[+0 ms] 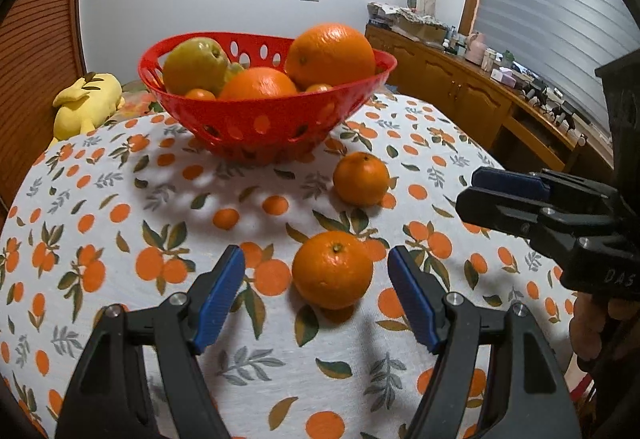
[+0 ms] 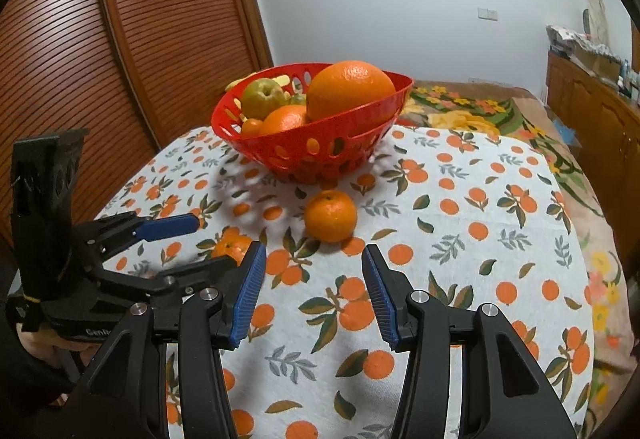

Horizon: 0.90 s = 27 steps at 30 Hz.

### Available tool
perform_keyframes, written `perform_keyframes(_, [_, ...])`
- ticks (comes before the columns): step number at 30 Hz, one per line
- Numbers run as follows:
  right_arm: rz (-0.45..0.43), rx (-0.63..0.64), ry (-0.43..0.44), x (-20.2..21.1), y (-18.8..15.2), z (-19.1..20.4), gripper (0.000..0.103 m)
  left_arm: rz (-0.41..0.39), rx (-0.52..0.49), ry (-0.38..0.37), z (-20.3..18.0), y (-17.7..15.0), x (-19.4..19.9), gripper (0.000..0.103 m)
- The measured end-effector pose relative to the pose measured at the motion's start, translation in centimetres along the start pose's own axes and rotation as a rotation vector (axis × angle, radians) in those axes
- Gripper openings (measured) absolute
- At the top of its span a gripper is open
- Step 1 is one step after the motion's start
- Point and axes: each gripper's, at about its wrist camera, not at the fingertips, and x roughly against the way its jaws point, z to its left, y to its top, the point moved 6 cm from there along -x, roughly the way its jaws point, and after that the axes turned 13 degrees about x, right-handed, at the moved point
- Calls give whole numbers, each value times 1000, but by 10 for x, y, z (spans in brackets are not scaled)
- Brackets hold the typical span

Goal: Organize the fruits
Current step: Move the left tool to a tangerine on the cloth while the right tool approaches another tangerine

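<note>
the near tangerine (image 1: 332, 270) sits on the counter's orange-print cloth (image 1: 120, 175), between the tips of your left gripper (image 1: 316, 293) but touching neither blue pad. from the right wrist view that fruit (image 2: 231, 246) is mostly hidden behind your left gripper (image 2: 192, 239), only a sliver showing. a second tangerine (image 1: 361, 179) (image 2: 330, 215) lies farther out, just in front of the red basket (image 1: 256, 127) (image 2: 320, 155). in the basket, a big orange (image 1: 331, 55), another orange (image 1: 258, 83) and a yellow-green apple (image 1: 195, 65) are clear; the small fruits under them are cut off by the rim.

your left jaws are spread wide, holding nothing. your right gripper (image 2: 314, 289) has its jaws spread too, empty, pointing at the far tangerine from well back. in the left wrist view, your right gripper (image 1: 470, 189) reaches in from the right edge, and its gap is hard to read there. a yellow plush toy (image 1: 86, 99) lies behind the counter.
</note>
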Motion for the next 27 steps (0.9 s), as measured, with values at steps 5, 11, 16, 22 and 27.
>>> perform_keyframes(5, [8, -2, 0, -2, -3, -1, 51, 18, 1, -5, -2, -5, -5, 73])
perform_keyframes(11, [15, -10, 0, -5, -6, -4, 51, 49, -3, 8, -1, -7, -12, 65])
perform_keyframes(16, [29, -5, -1, -9, -9, -4, 51, 65, 7, -13, 0, -8, -15, 53])
perform_keyframes(22, [43, 1, -7, -15, -9, -8, 51, 50, -16, -4, -5, -9, -12, 46])
perform_keyframes(27, [56, 1, -11, -23, -8, -12, 51, 25, 22, -11, 3, -5, -8, 45])
